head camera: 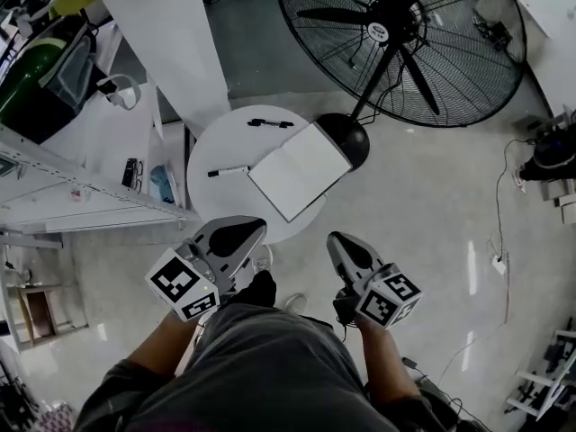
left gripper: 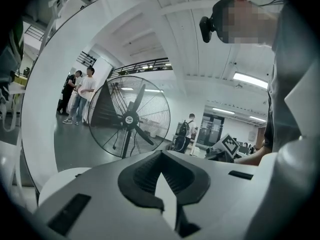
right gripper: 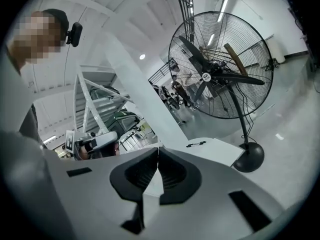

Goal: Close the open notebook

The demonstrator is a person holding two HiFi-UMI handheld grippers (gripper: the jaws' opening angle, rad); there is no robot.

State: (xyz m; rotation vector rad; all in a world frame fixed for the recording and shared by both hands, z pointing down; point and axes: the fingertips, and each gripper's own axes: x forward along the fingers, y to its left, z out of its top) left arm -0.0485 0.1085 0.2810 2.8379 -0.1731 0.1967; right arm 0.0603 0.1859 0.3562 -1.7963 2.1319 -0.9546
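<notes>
An open white notebook (head camera: 300, 169) lies on a small round white table (head camera: 216, 147), its right corner hanging past the table's edge. The right gripper view shows the notebook (right gripper: 223, 153) beyond the jaws. A black pen (head camera: 270, 123) lies behind the notebook and a second pen (head camera: 227, 171) to its left. My left gripper (head camera: 255, 228) is held just short of the table's near edge, jaws together and empty. My right gripper (head camera: 337, 239) hangs to the right of it, off the table, also shut on nothing. Each gripper's own view shows the same: left gripper (left gripper: 161, 153), right gripper (right gripper: 158, 149).
A big floor fan (head camera: 396, 34) stands behind the table, its round base (head camera: 346, 138) touching the notebook's far side. A white pillar (head camera: 171, 34) rises at the back left, with metal shelving (head camera: 81, 183) to the left. Cables and a plug (head camera: 499, 261) lie on the floor at right.
</notes>
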